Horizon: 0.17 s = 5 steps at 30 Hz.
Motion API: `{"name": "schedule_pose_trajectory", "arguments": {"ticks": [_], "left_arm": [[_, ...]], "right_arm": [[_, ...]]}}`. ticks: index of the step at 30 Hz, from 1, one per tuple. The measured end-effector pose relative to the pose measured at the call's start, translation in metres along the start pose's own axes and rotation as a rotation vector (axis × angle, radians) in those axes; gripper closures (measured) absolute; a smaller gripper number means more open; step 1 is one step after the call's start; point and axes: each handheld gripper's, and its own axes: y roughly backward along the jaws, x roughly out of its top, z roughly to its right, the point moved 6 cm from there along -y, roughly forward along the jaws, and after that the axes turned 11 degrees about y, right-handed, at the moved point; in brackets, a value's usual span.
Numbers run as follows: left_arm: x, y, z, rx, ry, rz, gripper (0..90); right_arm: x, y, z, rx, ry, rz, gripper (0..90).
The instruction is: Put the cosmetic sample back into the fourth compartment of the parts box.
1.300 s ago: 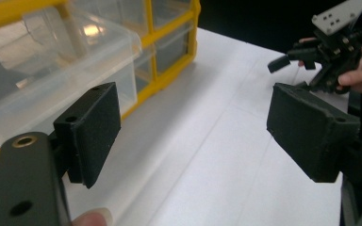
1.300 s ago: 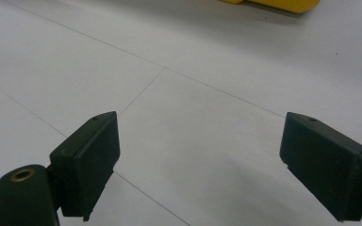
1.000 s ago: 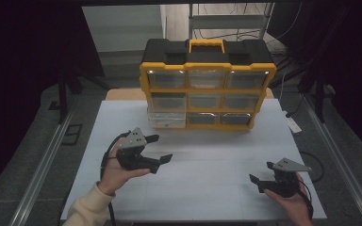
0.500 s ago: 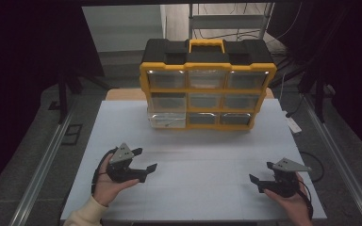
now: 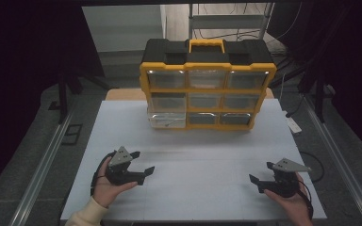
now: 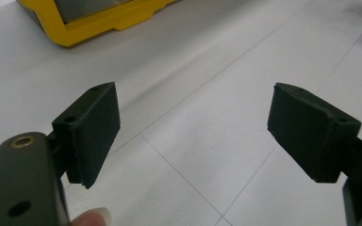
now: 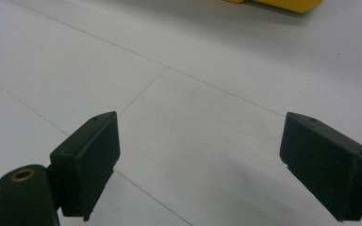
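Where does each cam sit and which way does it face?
High view: above the person's side, looking forward and down at the table and organizer; left gripper, right gripper, hands show.
Left gripper view: rides that gripper, low over the table toward the organizer's yellow base; open fingers, a fingertip.
Right gripper view: the same; open fingers.
Shared: organizer, table.

bare white counter (image 5: pixel 198 165) lies open between the left gripper (image 5: pixel 140 162) and right gripper (image 5: pixel 257 181); farther back, the yellow drawer organizer (image 5: pixel 207 89) blocks the counter's middle, with narrow strips free either side.
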Motion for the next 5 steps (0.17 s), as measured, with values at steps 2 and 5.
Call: {"name": "schedule_pose_trajectory", "arguments": {"ticks": [2,5], "left_arm": [[0.0006,0.0003,-0.0010,0.003,0.007,0.007,17.9],[0.0007,-0.0002,-0.0017,0.005,0.010,0.007,17.7]], "right_arm": [[-0.0002,0.0003,0.0001,-0.001,0.002,0.001,13.4],[0.0001,0.0012,0.0006,-0.001,-0.002,0.008,13.4]]}}
